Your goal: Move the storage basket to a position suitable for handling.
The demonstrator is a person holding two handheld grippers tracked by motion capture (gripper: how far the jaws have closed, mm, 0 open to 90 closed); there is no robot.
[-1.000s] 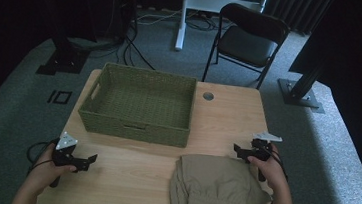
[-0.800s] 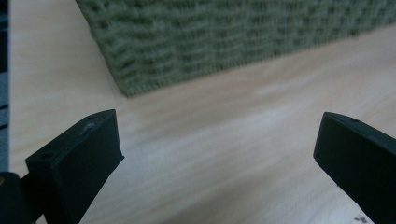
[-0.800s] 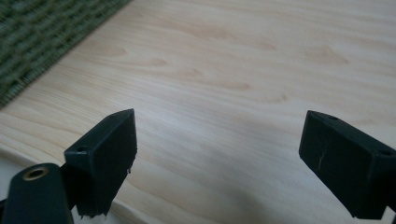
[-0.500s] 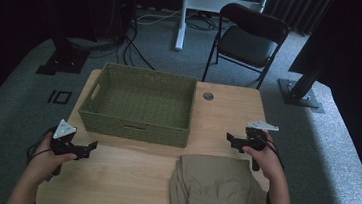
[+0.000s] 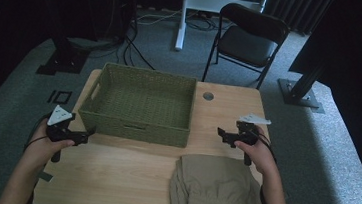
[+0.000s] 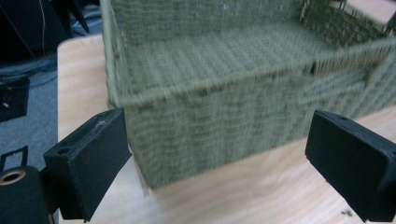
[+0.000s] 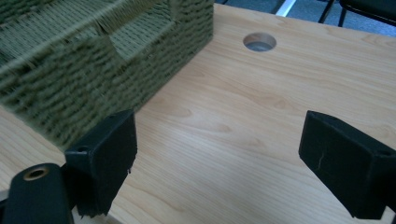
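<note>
The desk [image 5: 111,175] carries a woven green basket [image 5: 141,103] on its far half and a folded khaki garment [image 5: 216,186] at its near right edge; a round cable hole [image 5: 208,95] sits beyond the basket's right end.

The basket lies with its long axis across the desk, between the two tools. Its near left corner is just ahead and to the right of the left tool [image 5: 83,134], nearly touching, and in the left gripper view that corner [image 6: 140,100] stands between the spread jaws. From the right tool [image 5: 222,134] the basket's right end is to the left, near but apart; the garment lies below and behind it, toward the person.

The left tool is the nearer one to the basket, and probably both are closing on its two ends.

Each hand grips its tool from below, forearms coming in low, jaws pointing inward toward the basket. Both tools stand wide open and hold nothing; the right tool's jaws frame bare wood [image 7: 224,126].
</note>
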